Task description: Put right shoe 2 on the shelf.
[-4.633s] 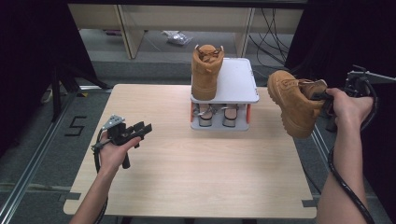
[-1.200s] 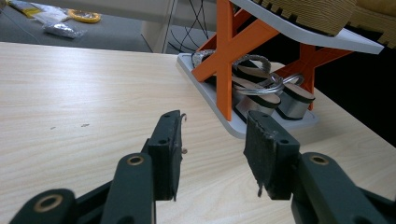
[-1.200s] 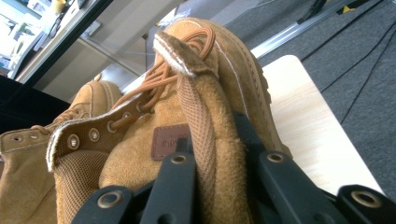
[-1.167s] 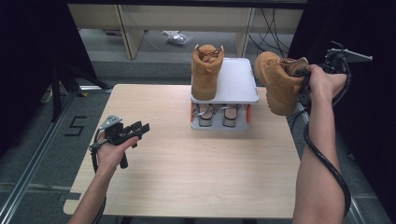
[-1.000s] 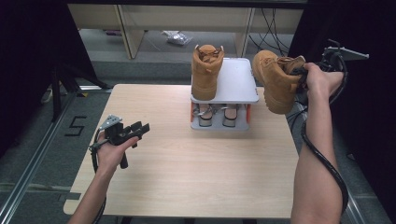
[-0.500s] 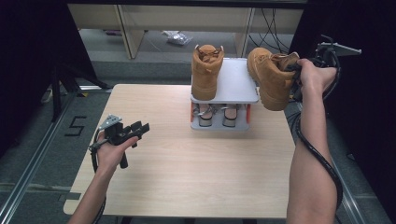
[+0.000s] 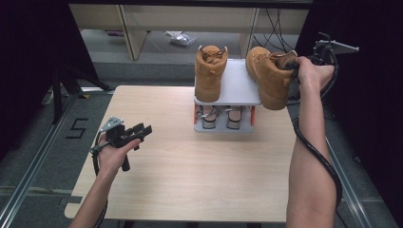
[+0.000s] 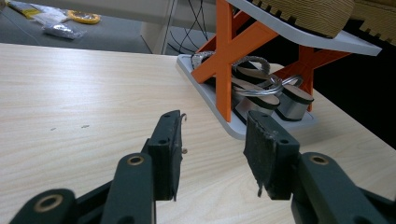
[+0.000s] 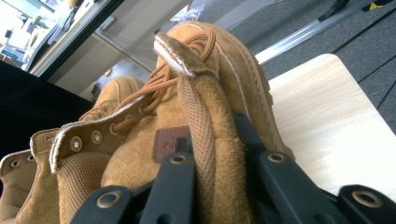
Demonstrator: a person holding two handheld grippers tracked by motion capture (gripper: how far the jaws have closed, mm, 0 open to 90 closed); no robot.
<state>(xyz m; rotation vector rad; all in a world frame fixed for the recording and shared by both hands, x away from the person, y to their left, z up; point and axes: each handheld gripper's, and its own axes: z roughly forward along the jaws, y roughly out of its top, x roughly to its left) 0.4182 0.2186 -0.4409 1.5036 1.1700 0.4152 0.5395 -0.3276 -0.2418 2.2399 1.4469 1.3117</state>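
Right gripper [image 7: 293, 64]: jaws clamped on the collar of a tan boot [image 7: 267, 76], held in the air at 2 o'clock, toe tilted up, sole hanging over the right edge of the grey rack [image 7: 237, 90]. Second tan boot [image 7: 210, 71] upright on the rack's top shelf, just beside at 9 o'clock. Sandals [image 8: 261, 91] on the lower shelf. Left gripper [image 7: 140, 132]: jaws apart, clamped on nothing, low over the worktop [image 7: 190, 175] at 8 o'clock, well apart from the rack.
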